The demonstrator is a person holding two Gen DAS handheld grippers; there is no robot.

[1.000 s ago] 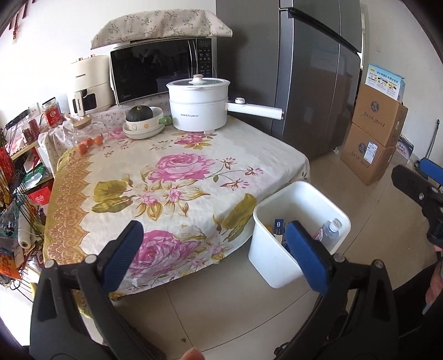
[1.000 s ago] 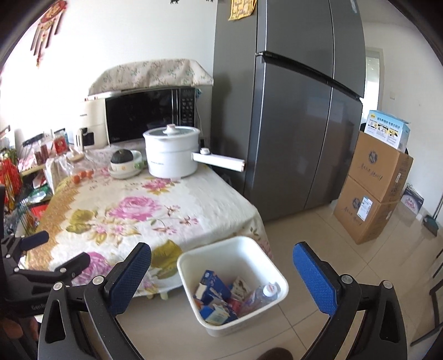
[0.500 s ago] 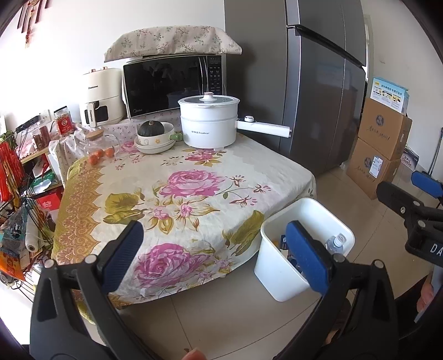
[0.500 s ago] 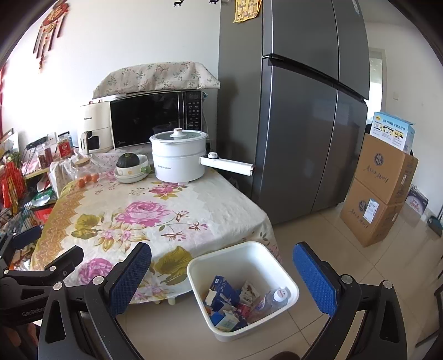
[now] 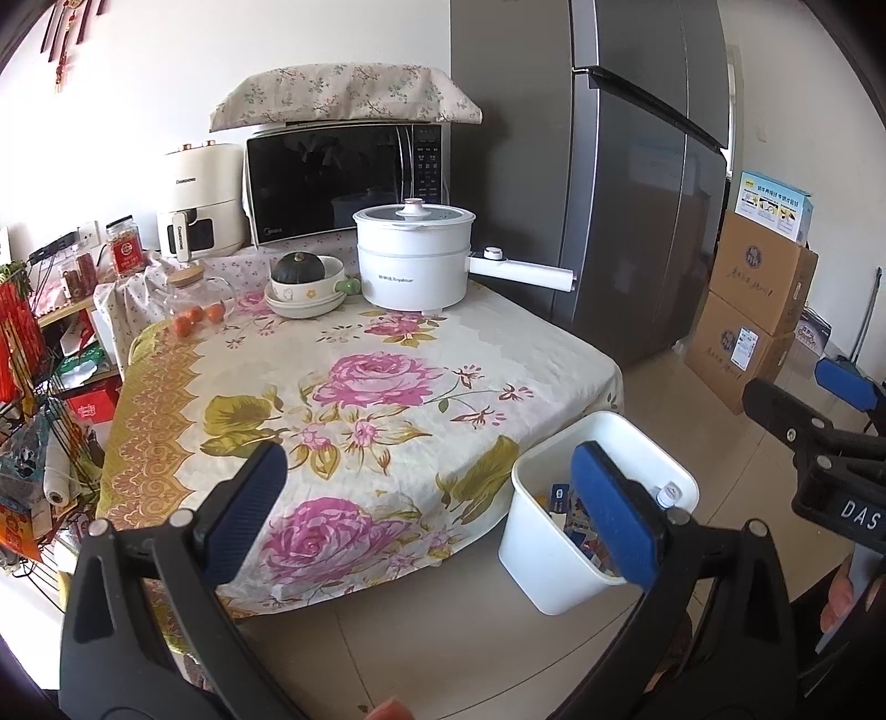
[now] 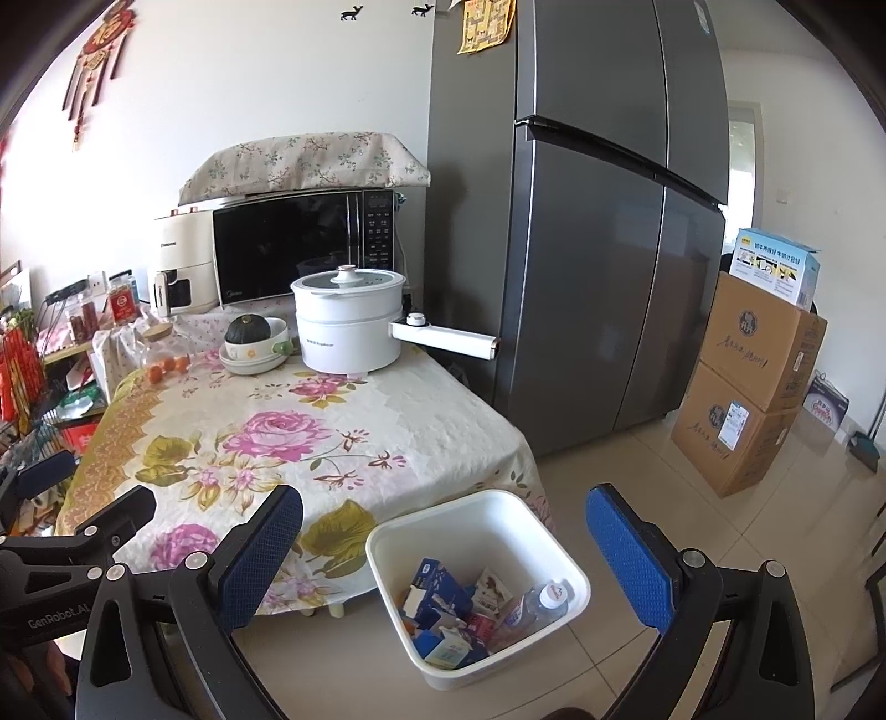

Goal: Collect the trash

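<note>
Hovering spread & empty, both: white bin [image 6: 477, 587] of trash sits below-fwd, nearer right gripper [image 6: 443, 548] than left gripper [image 5: 429, 509].

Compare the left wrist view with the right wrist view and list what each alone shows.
Left wrist only: the right gripper from the side, and roll paper on the rack. Right wrist only: the bin's contents, cartons and a bottle, plus the yellow paper on the fridge. Both: table, white pot, bin, boxes.
</note>
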